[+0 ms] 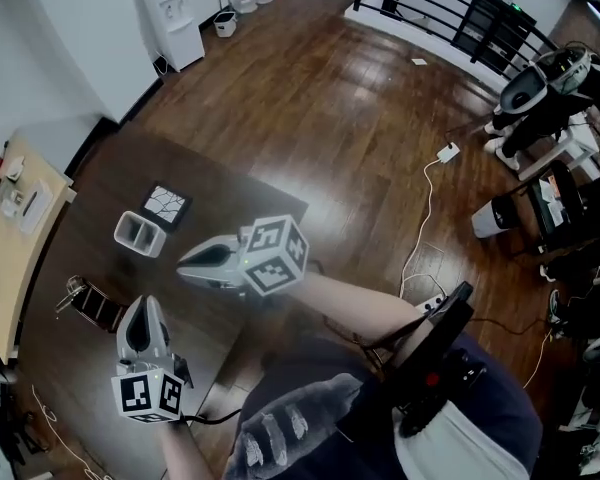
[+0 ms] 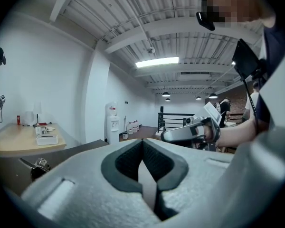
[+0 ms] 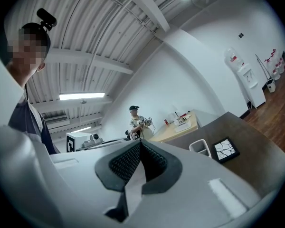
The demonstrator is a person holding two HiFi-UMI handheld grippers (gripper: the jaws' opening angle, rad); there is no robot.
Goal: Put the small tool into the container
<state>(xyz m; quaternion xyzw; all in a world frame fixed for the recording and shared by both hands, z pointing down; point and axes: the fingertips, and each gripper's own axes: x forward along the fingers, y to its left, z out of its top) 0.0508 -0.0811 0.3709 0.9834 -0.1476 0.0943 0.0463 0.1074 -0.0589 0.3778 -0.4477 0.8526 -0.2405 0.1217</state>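
Observation:
A white two-compartment container (image 1: pixel 140 233) stands on the dark table (image 1: pixel 100 178), also seen as the container (image 3: pixel 199 147) in the right gripper view. A small dark tool with a shiny metal end (image 1: pixel 88 303) lies near the table's left edge and shows as the tool (image 2: pixel 38 166) low on the left in the left gripper view. My left gripper (image 1: pixel 146 306) hovers just right of the tool, shut and empty (image 2: pixel 143 141). My right gripper (image 1: pixel 182 261) hangs right of and nearer than the container, shut with nothing in it (image 3: pixel 140 144).
A black square tile with a white crack pattern (image 1: pixel 167 206) lies right beside the container. A light wooden desk (image 1: pixel 20 218) with small items stands to the left. A person (image 3: pixel 135 123) stands behind it. A water dispenser (image 1: pixel 175 18) and cables (image 1: pixel 430 198) are on the wooden floor.

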